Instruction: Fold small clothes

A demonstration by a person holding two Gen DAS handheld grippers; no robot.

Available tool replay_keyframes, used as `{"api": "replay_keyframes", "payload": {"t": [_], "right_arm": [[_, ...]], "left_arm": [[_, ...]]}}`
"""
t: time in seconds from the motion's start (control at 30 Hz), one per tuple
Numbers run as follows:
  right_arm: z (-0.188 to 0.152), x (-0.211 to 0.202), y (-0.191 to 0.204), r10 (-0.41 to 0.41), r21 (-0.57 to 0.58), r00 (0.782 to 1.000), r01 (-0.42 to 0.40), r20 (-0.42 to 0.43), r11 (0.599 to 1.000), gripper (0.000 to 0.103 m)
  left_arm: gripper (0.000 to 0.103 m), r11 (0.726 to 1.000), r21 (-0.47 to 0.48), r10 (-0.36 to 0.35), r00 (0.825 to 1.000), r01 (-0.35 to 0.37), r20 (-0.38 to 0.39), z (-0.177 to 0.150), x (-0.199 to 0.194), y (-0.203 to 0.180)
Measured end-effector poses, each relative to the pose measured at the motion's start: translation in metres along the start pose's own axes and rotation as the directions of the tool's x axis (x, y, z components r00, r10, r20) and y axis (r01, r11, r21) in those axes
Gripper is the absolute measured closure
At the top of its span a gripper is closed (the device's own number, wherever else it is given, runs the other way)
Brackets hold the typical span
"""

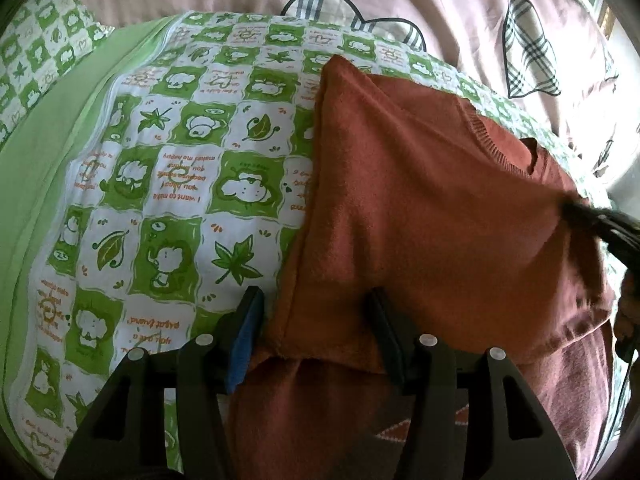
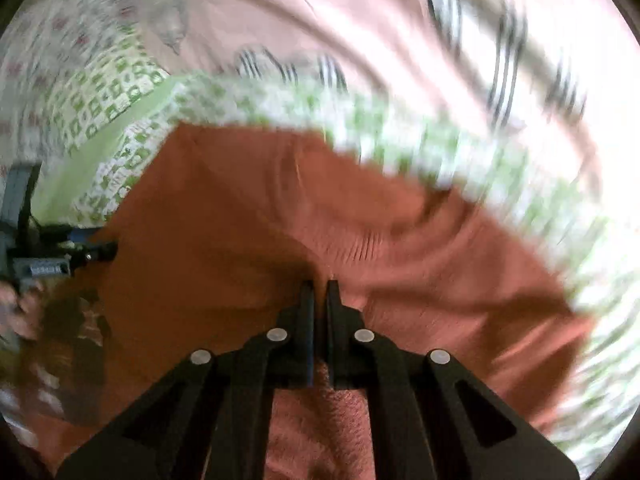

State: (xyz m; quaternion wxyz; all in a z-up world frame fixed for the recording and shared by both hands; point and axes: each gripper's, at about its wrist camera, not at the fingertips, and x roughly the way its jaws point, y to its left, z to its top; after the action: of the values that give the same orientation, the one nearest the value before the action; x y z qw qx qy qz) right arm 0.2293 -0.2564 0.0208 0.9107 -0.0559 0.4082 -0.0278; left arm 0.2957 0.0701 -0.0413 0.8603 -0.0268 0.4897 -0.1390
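The rust-red sweater point(image 1: 420, 208) lies on the green patterned sheet point(image 1: 180, 168), filling the left view from 2 to 6 o'clock. The left gripper point(image 1: 316, 334) straddles its near corner with jaws half-wide, probably to anchor the fold. The right gripper point(image 2: 318, 296), jaws pinched tight on the knit, lifts a layer at 3 o'clock.

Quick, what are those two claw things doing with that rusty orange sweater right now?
Left gripper: jaws apart, straddling the orange sweater edge, not clamped.
Right gripper: closed, pinching a fold of the sweater.
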Motion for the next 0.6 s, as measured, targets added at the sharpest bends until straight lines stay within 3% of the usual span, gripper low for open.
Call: {"api": "replay_keyframes", "payload": {"t": [0.07, 0.1, 0.2, 0.27, 0.4, 0.47, 0.6], "right_arm": [[-0.002, 0.005, 0.005, -0.057, -0.007, 0.998, 0.057, -0.008, 0.998, 0.097], [-0.005, 0.013, 0.0, -0.072, 0.017, 0.996, 0.073, -0.05, 0.997, 0.097], [-0.027, 0.013, -0.039, -0.024, 0.236, 0.995, 0.047, -0.102, 0.971, 0.093], [-0.051, -0.009, -0.069, -0.012, 0.391, 0.997, 0.039, -0.071, 0.92, 0.093], [-0.121, -0.069, -0.119, 0.016, 0.678, 0.999, -0.045, 0.049, 0.733, 0.085], [-0.139, -0.078, -0.121, 0.041, 0.718, 0.996, -0.086, 0.079, 0.691, 0.077], [-0.154, -0.078, -0.112, 0.122, 0.752, 0.988, -0.15, 0.093, 0.641, 0.073]], "left_arm": [[0.046, 1.0, 0.003, 0.006, 1.0, -0.006, -0.001, 0.0, 0.0, -0.001], [0.046, 1.0, 0.005, 0.007, 1.0, -0.007, -0.002, 0.0, 0.0, -0.001], [0.046, 1.0, 0.002, 0.002, 1.0, -0.002, -0.001, -0.001, -0.002, 0.001], [0.046, 1.0, 0.0, -0.004, 1.0, 0.004, 0.002, -0.002, -0.002, 0.003], [0.046, 1.0, -0.003, -0.002, 1.0, 0.002, 0.014, -0.005, -0.003, 0.004], [0.046, 1.0, -0.003, 0.002, 1.0, -0.002, 0.016, -0.006, -0.003, 0.003], [0.046, 1.0, -0.009, 0.0, 1.0, 0.0, 0.006, -0.005, -0.004, 0.003]]}}
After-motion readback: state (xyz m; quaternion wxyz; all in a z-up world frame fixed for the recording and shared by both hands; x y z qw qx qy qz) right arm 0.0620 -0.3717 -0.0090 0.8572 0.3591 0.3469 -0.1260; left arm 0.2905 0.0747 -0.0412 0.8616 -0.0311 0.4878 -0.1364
